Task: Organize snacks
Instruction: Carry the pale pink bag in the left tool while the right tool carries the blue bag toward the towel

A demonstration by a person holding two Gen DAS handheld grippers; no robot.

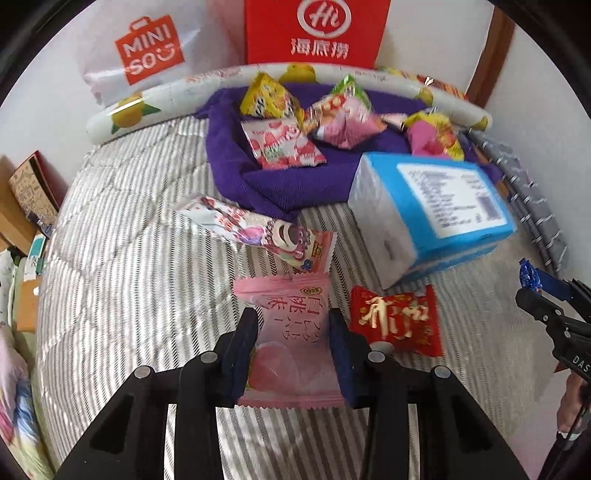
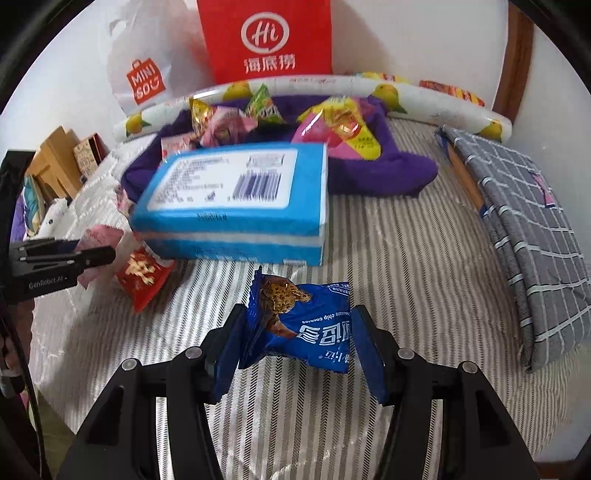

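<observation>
My left gripper is shut on a pink peach snack packet over the striped bedcover; it also shows at the left edge of the right wrist view. My right gripper is shut on a blue chocolate chip cookie packet, held above the bed; it shows at the right edge of the left wrist view. A red snack packet lies on the bed beside the pink one. A bear-print packet lies ahead. Several snacks sit on a purple towel.
A blue tissue pack lies mid-bed. A lemon-print roll lines the far edge, with a MINISO bag and red bag behind. A grey checked cloth lies right. Boxes stand left.
</observation>
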